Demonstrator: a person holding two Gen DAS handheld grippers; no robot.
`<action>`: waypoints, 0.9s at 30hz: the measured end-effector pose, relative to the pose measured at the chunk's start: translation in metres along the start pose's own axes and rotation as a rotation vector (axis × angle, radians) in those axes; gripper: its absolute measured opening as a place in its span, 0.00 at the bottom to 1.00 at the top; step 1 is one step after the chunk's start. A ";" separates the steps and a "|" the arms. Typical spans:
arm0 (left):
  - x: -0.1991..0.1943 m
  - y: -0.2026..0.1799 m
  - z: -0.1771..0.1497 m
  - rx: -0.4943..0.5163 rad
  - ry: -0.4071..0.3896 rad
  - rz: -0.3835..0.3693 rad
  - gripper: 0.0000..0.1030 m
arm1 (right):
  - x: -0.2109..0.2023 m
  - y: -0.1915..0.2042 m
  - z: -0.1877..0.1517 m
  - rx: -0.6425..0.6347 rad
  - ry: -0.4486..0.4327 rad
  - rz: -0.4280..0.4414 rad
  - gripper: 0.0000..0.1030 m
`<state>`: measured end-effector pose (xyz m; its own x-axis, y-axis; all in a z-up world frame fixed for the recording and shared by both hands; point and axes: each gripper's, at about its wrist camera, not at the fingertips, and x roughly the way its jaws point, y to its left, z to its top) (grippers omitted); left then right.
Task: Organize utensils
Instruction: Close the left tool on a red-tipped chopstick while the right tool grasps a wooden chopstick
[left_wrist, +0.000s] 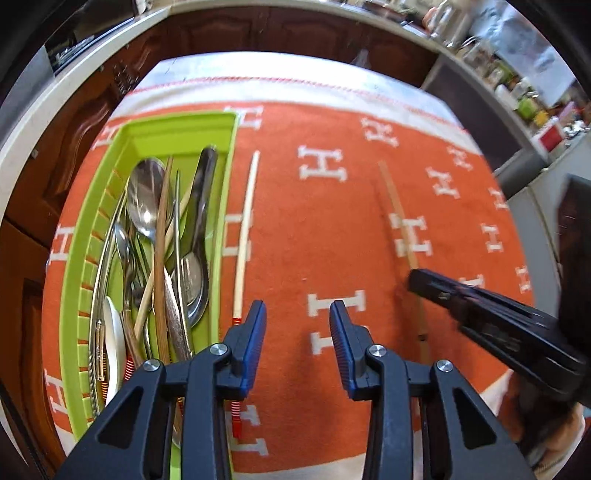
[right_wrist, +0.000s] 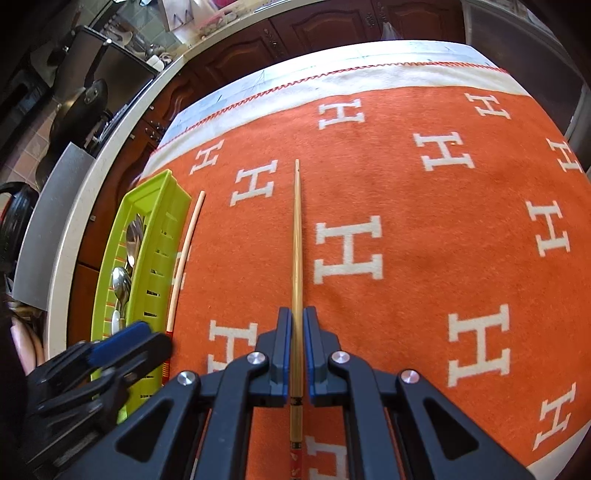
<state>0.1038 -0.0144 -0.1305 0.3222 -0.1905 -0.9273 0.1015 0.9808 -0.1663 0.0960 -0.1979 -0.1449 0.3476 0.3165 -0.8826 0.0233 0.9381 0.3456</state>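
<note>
Right gripper (right_wrist: 297, 321) clamps chopstick (right_wrist: 296, 236); left view hides grip

orange cloth (right_wrist: 424, 221) with white h letters, lime-green tray (left_wrist: 155, 129), blue-padded black tools.

An orange blanket (right_wrist: 406, 221) with white H letters covers the table — on it a green tray (left_wrist: 221, 147), a pale chopstick (left_wrist: 245, 229) just beside it, and a golden chopstick (right_wrist: 296, 236), perhaps lifted.

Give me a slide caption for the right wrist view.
Right gripper fingers shut on a golden chopstick over the orange cloth, green utensil tray at left.
</note>
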 end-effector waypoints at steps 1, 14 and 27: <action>0.005 0.001 0.002 -0.004 0.007 0.024 0.33 | -0.001 -0.002 0.000 0.003 -0.004 0.004 0.06; 0.032 -0.024 0.010 0.113 -0.011 0.309 0.27 | 0.000 -0.011 -0.001 0.028 -0.005 0.035 0.06; 0.048 -0.007 0.042 0.069 0.082 0.291 0.54 | -0.001 -0.016 -0.001 0.041 -0.007 0.046 0.06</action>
<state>0.1580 -0.0324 -0.1601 0.2700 0.1042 -0.9572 0.0807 0.9882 0.1304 0.0947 -0.2128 -0.1492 0.3554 0.3578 -0.8635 0.0456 0.9161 0.3983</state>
